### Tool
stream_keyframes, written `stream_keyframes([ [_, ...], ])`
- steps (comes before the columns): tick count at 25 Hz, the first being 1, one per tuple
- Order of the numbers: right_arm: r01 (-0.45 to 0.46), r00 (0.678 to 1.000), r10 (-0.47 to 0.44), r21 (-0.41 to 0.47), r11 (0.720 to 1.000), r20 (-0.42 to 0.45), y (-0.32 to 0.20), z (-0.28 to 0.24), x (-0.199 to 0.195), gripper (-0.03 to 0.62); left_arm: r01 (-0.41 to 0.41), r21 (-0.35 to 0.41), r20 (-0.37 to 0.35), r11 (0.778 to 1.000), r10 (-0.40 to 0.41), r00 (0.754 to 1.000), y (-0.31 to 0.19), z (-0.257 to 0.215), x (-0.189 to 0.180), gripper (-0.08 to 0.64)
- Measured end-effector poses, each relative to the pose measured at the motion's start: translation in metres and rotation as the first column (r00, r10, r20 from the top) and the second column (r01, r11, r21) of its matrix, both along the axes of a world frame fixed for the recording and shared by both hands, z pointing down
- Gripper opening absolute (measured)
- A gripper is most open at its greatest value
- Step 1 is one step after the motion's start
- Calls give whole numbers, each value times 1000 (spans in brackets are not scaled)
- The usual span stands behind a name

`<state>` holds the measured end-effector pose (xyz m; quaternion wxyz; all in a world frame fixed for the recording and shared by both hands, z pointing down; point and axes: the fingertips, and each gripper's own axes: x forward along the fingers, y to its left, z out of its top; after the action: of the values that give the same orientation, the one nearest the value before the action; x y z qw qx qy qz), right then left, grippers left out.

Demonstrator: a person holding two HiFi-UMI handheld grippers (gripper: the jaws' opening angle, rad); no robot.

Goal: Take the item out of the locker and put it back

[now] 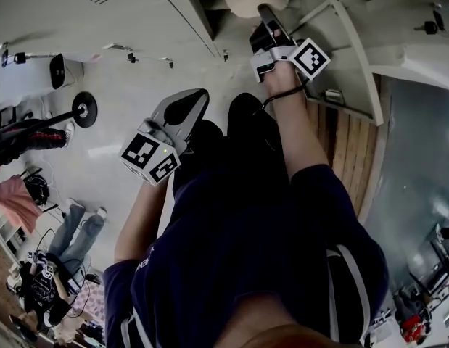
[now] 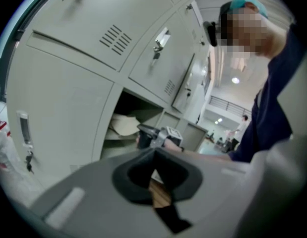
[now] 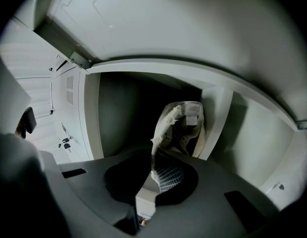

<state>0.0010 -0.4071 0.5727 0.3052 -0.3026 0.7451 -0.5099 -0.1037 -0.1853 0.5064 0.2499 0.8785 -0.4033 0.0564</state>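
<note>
1. My right tongs (image 1: 270, 22) reach up into the open compartment (image 1: 322, 24) of a pale grey metal locker (image 2: 64, 108).
2. Their jaws are drawn almost fully together. They pinch the thin, frayed edge of a cream-coloured soft cloth item (image 3: 185, 125) that carries a small white sewn-in label.
3. The bulk of the cloth item sits just beyond the jaw tips, inside the compartment. It stands up against the dark back, close to the compartment's right-hand wall in the right gripper view. Only its ragged edge strip runs down between the pads.
4. In the left gripper view the same item shows as a pale crumpled shape on the floor of the compartment. My right tongs are at the opening, just in front of it.
5. The inside of the compartment is dark, and the cloth item is the one thing I can make out in it.
6. My left tongs (image 1: 186, 106) hang low in front of my dark trousers, well apart from the locker and the item. Their jaws are pressed against each other with nothing between them.
7. The neighbouring locker doors (image 2: 143, 58) are closed. They have slotted vents and latch handles, and keys hang from some of the locks.
8. A strip of wooden flooring (image 1: 347, 151) shows beside the locker.
</note>
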Motion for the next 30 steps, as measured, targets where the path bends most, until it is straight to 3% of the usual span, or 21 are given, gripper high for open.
stream_keyframes([
  [30,-63,998,63,-27,998,-26,-66,18,-23,23,-15,-21,-12,1000,15,1000,-37,16,-3,3],
])
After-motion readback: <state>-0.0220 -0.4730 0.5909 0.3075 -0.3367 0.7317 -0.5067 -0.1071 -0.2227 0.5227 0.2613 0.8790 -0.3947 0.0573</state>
